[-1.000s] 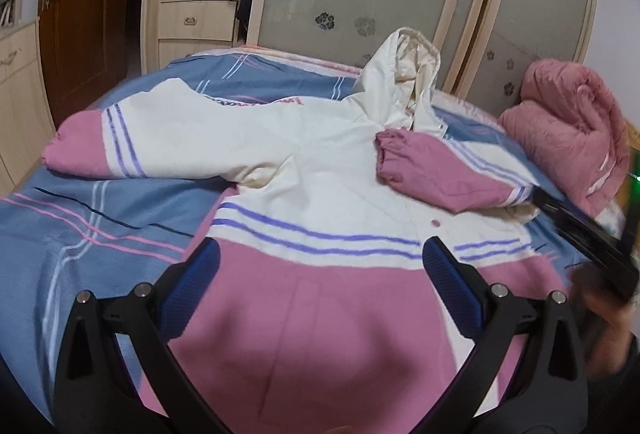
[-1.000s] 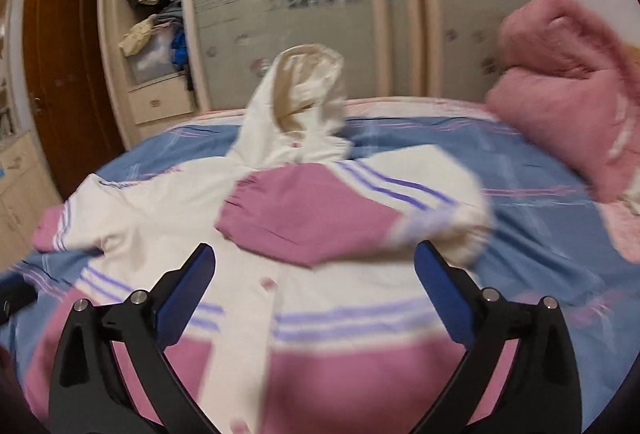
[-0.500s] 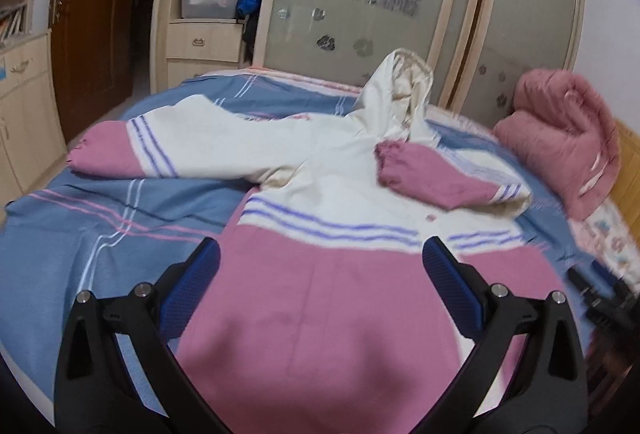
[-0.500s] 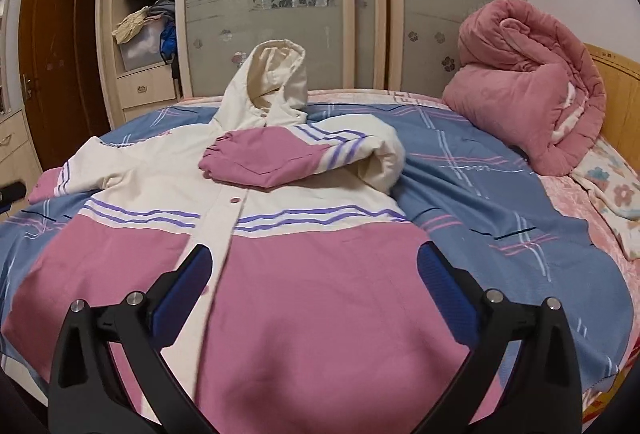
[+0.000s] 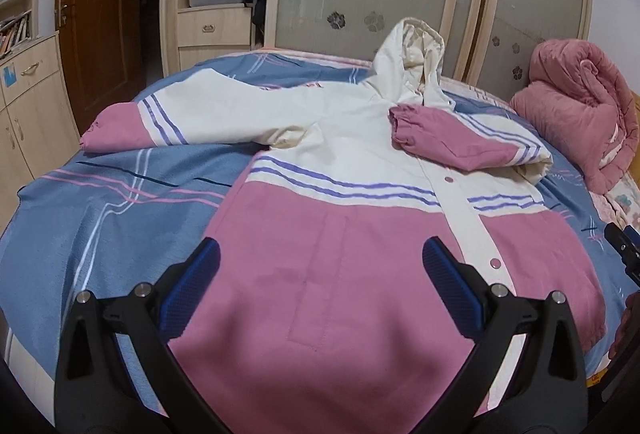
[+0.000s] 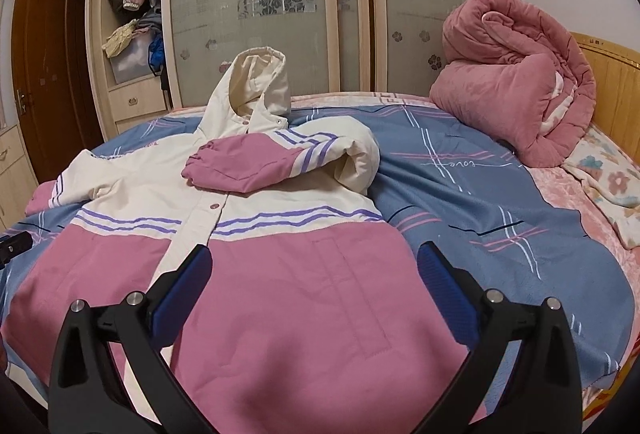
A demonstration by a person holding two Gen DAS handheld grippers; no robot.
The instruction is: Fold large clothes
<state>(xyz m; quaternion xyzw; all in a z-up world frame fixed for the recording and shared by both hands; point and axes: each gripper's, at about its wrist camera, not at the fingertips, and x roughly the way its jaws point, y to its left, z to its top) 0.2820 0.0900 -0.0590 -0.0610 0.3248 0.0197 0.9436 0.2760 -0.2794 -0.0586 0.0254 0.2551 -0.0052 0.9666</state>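
In the left wrist view our left gripper (image 5: 320,276) hangs over the lower front of the jacket (image 5: 344,234), its blue fingers (image 5: 188,290) spread wide and pinching nothing. The jacket lies face up on the bed (image 5: 100,202), its hood (image 5: 416,58) propped at the far end, pink hem nearest us. One sleeve (image 5: 192,114) lies stretched out flat to the left, well apart from the fingers; the other sleeve (image 5: 464,146) is already folded across the chest. We judge the jacket soft and padded, bulky but not heavy, with a smooth shell that could slide on the sheet, so the stretched sleeve is best taken near its pink cuff (image 5: 116,130), where a thick layer gives a sure pinch. In the right wrist view our right gripper (image 6: 314,284) also hovers above the pink lower panel, fingers (image 6: 444,290) wide apart and empty, with the snap placket (image 6: 200,218) just beyond the left finger. The folded sleeve (image 6: 280,158) sits puffed up on the chest, well ahead of the fingertips. A rolled pink quilt (image 6: 516,82) rests by the headboard, clear of the jacket.
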